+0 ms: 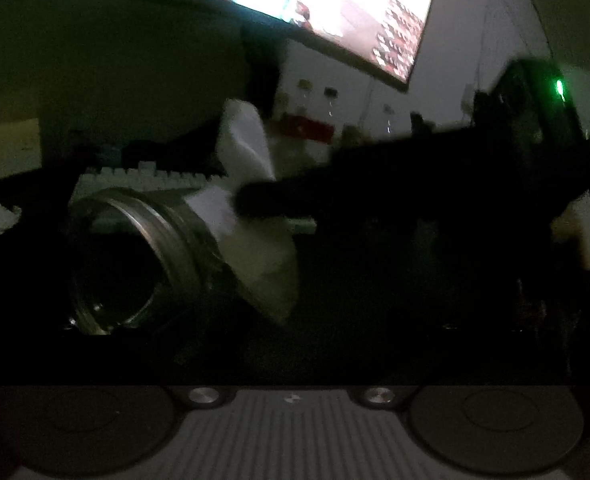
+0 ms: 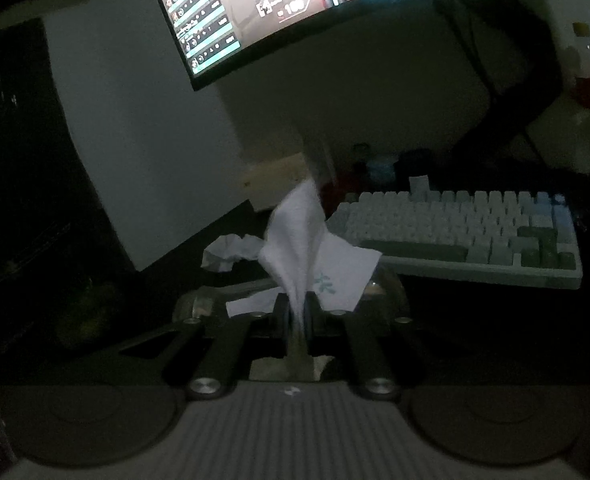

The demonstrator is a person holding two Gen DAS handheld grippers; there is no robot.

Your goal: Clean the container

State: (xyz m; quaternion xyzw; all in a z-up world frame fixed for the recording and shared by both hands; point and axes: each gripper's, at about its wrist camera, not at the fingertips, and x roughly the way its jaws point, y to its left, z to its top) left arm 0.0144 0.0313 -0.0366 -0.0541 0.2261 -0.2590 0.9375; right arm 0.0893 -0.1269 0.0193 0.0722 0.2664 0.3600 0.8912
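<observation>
Wiping the container's side
Right gripper (image 2: 299, 312) pinches the tissue (image 2: 295, 236) against the container (image 1: 135, 248) — left gripper's state unclear (too dark).

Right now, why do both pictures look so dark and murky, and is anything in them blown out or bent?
Left wrist view: the room is dim, the monitor is blown out to white, and the container and tissue look soft with blur. Right wrist view: just as dark but sharper, with the keyboard legible; the fisheye lens bows the monitor's edge.
</observation>
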